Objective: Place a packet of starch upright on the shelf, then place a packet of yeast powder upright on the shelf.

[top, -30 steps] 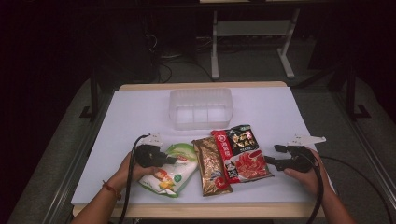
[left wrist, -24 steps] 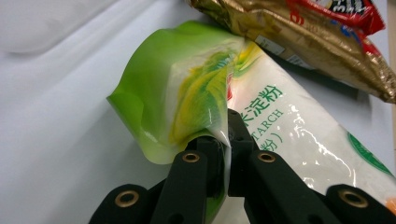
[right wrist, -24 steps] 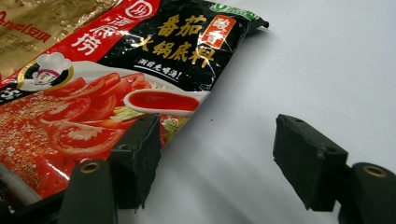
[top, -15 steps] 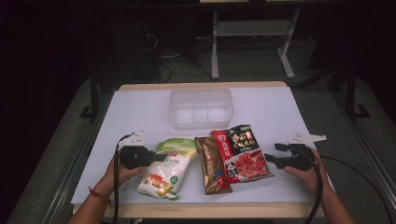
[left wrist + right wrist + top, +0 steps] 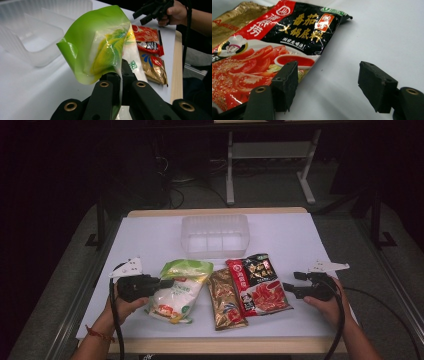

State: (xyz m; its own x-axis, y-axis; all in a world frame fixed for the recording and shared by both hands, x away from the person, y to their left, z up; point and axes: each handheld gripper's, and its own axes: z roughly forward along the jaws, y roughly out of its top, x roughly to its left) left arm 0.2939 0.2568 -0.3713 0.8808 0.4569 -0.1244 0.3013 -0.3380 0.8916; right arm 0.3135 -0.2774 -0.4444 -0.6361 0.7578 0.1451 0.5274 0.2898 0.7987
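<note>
A green and white bag (image 5: 181, 287) lies at the left of a row of three packets on the white table. My left gripper (image 5: 167, 282) is shut on the bag's left edge. In the left gripper view the bag (image 5: 100, 47) curls upward from between the closed jaws of that gripper (image 5: 121, 82). A gold packet (image 5: 226, 299) lies in the middle. Beside it, a red and black tomato packet (image 5: 259, 285) partly overlaps it. My right gripper (image 5: 291, 281) stands open just right of the tomato packet (image 5: 272, 45). Nothing is between the jaws of the right gripper (image 5: 328, 82).
A clear plastic bin (image 5: 215, 236) stands behind the packets at the middle of the table (image 5: 150, 235); its wall (image 5: 30, 47) is close beyond the raised bag. The wooden front edge (image 5: 225, 345) runs below the packets. The right gripper (image 5: 152, 10) shows far off.
My left gripper has drawn back to the left, keeping its hold on the green and white bag, which shifted slightly left. The right gripper has stayed almost still.
</note>
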